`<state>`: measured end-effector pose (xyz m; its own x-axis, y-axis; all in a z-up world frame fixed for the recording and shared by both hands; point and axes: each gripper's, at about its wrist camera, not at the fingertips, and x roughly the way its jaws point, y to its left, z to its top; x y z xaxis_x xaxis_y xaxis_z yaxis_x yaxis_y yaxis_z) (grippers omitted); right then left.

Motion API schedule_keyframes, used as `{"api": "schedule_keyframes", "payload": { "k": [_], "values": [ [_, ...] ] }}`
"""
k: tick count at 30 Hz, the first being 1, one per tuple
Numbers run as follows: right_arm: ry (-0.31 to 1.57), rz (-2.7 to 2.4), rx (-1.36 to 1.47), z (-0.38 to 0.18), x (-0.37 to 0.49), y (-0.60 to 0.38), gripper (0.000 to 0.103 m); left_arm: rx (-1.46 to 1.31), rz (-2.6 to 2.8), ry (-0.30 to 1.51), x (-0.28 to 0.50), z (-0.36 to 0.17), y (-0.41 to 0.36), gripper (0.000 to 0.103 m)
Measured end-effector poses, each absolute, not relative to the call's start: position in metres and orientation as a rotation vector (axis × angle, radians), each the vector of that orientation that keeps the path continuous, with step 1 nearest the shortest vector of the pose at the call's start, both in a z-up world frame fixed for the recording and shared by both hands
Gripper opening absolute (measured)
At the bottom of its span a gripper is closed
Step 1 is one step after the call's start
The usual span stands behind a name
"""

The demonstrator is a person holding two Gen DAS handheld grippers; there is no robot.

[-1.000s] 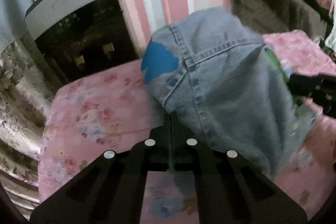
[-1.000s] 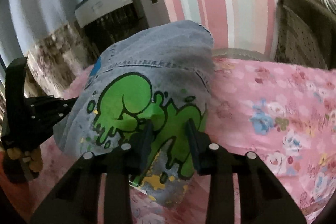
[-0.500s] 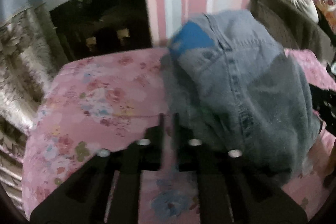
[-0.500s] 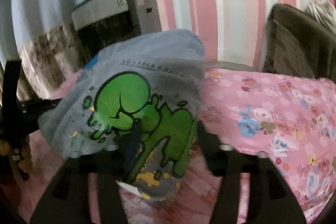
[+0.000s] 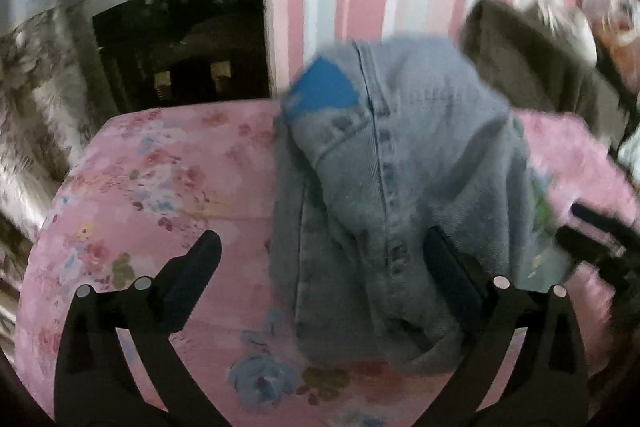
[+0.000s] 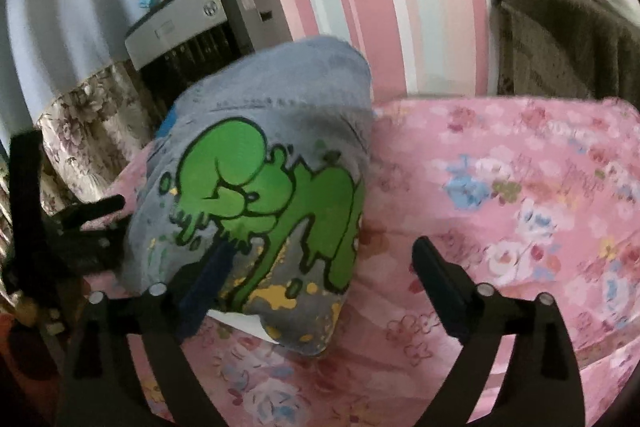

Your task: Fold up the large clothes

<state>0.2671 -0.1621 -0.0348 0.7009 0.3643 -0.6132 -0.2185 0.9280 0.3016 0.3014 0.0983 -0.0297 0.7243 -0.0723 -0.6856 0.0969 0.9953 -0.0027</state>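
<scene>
Both hand-held grippers, left gripper (image 5: 320, 259) and right gripper (image 6: 320, 259), are opening after pinching the denim garment (image 5: 400, 163), which now slumps unheld on the floral bedspread (image 5: 160, 179), that fold apparently done.

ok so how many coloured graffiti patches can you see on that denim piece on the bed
2. A blue patch sits near the top seam of the denim garment, on the left gripper's side; a green dripping graffiti print covers the side facing the right gripper. Folds may hide others.
</scene>
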Motion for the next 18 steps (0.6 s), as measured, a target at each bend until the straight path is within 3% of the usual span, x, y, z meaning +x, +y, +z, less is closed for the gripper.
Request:
{"api": "schedule_keyframes", "payload": {
  "k": [5,7,11,18],
  "values": [
    [0.792,0.38,0.26,-0.046,0.284,-0.152,0.092,0.049,-0.169,0.811,0.315,-0.044,0.1,0.1],
    [0.798,0.407,0.228,-0.046,0.288,-0.142,0.082,0.04,-0.188,0.834,0.32,-0.046,0.1,0.099],
    [0.791,0.407,0.195,-0.044,0.288,-0.136,0.075,0.048,-0.302,0.836,0.314,-0.044,0.091,0.054],
    [0.727,0.41,0.137,-0.032,0.277,-0.142,0.05,0.207,-0.216,0.751,0.295,-0.035,0.058,0.031]
  ]
}}
